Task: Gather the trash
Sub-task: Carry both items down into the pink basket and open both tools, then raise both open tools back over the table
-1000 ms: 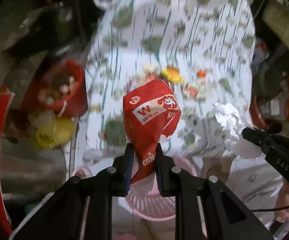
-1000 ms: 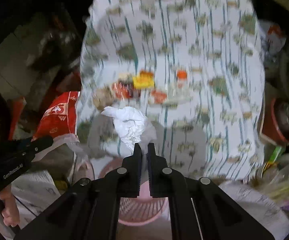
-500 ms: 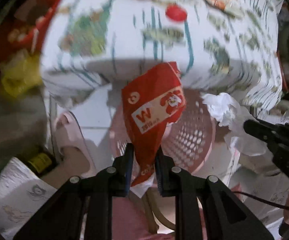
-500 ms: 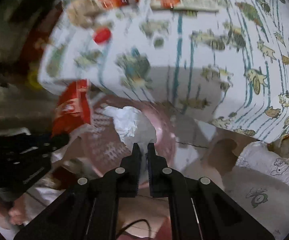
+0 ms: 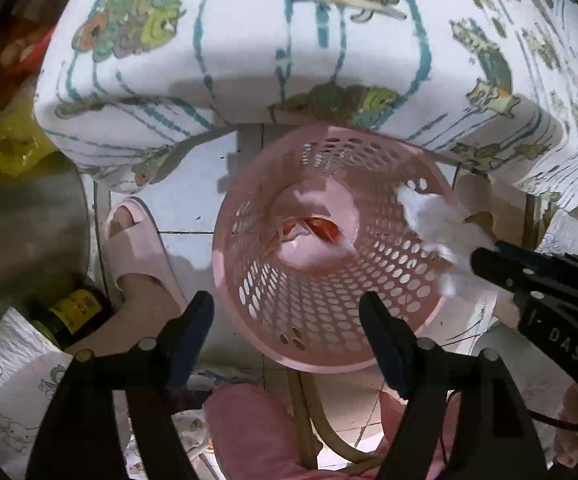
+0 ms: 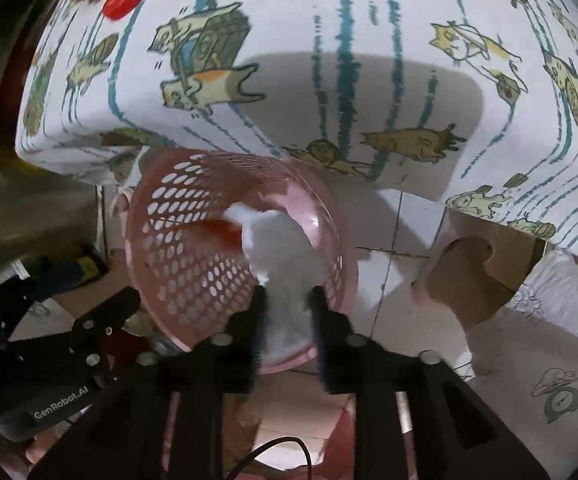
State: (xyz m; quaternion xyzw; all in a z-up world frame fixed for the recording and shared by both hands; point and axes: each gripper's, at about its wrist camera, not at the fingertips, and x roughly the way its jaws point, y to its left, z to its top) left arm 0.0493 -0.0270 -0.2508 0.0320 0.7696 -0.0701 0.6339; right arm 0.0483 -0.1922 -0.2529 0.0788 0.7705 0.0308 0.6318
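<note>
Above a pink basket (image 5: 329, 320) on tiled floor (image 5: 193, 200) beside the cat-print-clothed tabletop (image 5: 249, 60): left hand-held gripper (image 5: 285, 312) spread empty, right hand-held gripper (image 6: 287, 300) parted around white tissue (image 6: 285, 264).

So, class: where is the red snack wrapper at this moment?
In the left wrist view, the red snack wrapper lies at the bottom of the pink basket, on the floor beside the cloth-covered table.

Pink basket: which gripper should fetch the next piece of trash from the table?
Left. The left gripper is open and empty, its red wrapper lying in the pink basket. The right gripper has white tissue between its fingers.
</note>
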